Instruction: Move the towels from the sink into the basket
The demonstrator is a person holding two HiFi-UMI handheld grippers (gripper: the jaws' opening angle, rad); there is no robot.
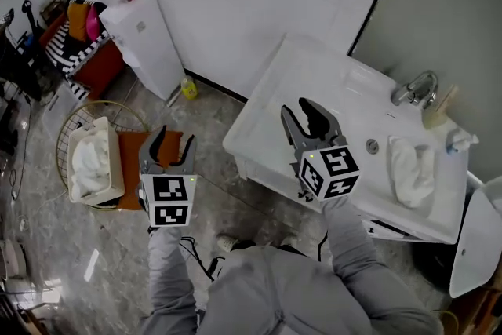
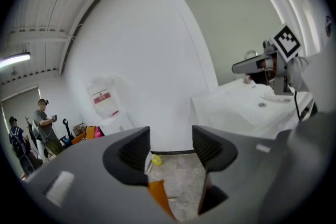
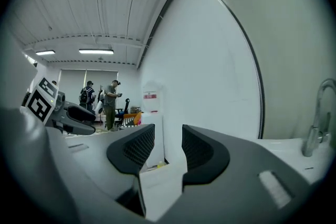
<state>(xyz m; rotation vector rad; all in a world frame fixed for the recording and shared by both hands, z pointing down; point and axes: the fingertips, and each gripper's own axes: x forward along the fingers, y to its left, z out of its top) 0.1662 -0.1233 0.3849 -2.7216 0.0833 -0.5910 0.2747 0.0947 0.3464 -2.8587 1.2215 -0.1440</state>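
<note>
The left claw (image 1: 172, 143) hangs over the floor (image 1: 235, 192), between the basket (image 1: 112, 169) and the sink (image 1: 314, 67). Its jaws stand wide apart with nothing between them. Through the gap its own view shows only floor tiles and a yellow bottle (image 2: 156, 160) at the foot of the wall.

The right claw (image 1: 307, 115) is held above the sink's left half, left of the drain (image 1: 372, 145). Its jaws are parted more narrowly (a slim gap, but a clear one) and they too are empty.

A white towel (image 1: 411, 170) lies crumpled in the sink's basin near the right edge, in front of the faucet (image 1: 416, 87) and just right of the drain. It is well apart from both claws.

The basket stands on the floor to the left, inside a round wire frame (image 1: 63, 139). A second towel (image 1: 85, 159) lies bunched inside it.

In the right gripper view, people (image 3: 105, 102) stand far off across the room.
</note>
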